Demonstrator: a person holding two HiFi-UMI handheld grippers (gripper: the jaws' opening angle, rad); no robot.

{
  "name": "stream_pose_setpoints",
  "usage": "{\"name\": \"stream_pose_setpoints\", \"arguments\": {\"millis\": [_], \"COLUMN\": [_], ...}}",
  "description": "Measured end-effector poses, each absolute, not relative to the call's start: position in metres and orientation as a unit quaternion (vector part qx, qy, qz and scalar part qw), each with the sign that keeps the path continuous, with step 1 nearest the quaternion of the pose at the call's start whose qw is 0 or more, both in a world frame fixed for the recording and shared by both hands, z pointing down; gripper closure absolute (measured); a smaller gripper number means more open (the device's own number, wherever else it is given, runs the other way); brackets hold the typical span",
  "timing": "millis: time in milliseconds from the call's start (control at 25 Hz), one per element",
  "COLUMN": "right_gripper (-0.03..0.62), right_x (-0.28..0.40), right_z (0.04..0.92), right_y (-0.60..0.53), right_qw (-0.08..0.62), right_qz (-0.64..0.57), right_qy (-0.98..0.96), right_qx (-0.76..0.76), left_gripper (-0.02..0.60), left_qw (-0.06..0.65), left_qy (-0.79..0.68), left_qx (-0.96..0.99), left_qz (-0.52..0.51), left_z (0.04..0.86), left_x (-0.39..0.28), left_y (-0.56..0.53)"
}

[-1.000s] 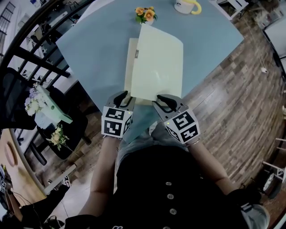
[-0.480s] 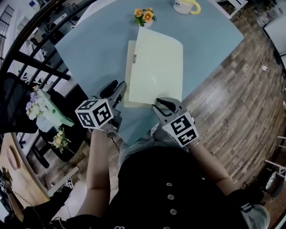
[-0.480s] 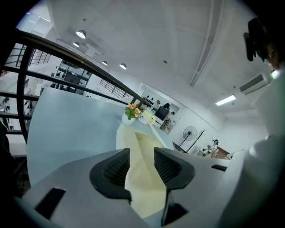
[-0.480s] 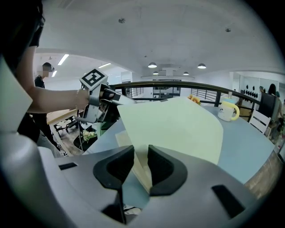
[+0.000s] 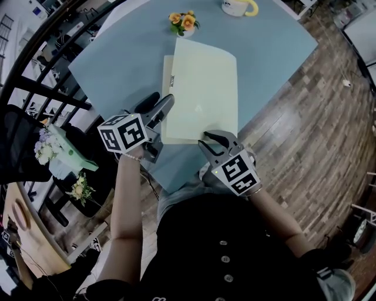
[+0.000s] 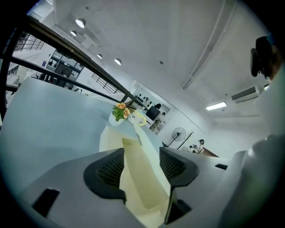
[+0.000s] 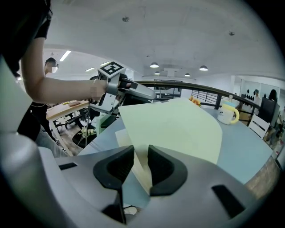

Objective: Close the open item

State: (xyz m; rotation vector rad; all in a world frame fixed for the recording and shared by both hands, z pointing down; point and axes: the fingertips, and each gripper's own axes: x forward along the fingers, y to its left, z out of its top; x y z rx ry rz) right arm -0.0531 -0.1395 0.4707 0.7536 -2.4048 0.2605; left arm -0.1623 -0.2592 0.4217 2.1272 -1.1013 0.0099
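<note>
A pale yellow folder [image 5: 202, 88] lies open on the blue table [image 5: 117, 64], its upper cover raised above the lower leaf [image 5: 167, 70]. My right gripper [image 5: 207, 140] is shut on the near corner of that cover [image 7: 178, 127], which passes between its jaws [image 7: 140, 167]. My left gripper [image 5: 160, 101] is at the folder's left edge, its jaws having just been opening. In the left gripper view the cover's edge [image 6: 138, 156] stands between the wide-open jaws [image 6: 141, 164] without either pad pressing on it.
A small pot of orange flowers [image 5: 182, 22] and a white mug with a yellow handle [image 5: 238, 7] stand at the table's far side. A black railing [image 5: 53, 70] runs along the left. Wooden floor [image 5: 305, 129] lies to the right.
The left gripper let go of the folder's near edge, swung out to the left, rose and rolled, then came in at the left edge with jaws wider. The right gripper stayed put.
</note>
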Motion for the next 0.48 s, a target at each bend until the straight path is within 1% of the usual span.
{"name": "stream_pose_setpoints", "arguments": {"millis": [160, 280, 440, 480], "right_gripper": [0.496, 0.496, 0.496, 0.496], "right_x": [-0.053, -0.053, -0.052, -0.052], "right_z": [0.471, 0.472, 0.472, 0.472], "right_y": [-0.139, -0.139, -0.138, -0.138], "right_qw": [0.302, 0.306, 0.307, 0.307], "right_qz": [0.088, 0.084, 0.083, 0.082], "right_qy": [-0.905, -0.904, -0.904, -0.904], "right_qx": [0.286, 0.286, 0.285, 0.286], "left_gripper": [0.336, 0.337, 0.338, 0.348], "left_qw": [0.369, 0.382, 0.379, 0.378], "left_qy": [-0.413, -0.395, -0.384, -0.382], "left_qx": [0.831, 0.835, 0.841, 0.842], "left_qz": [0.041, 0.043, 0.05, 0.053], "left_z": [0.434, 0.436, 0.434, 0.435], "left_x": [-0.15, -0.142, -0.137, -0.136], "left_y": [-0.275, -0.284, -0.292, -0.292]}}
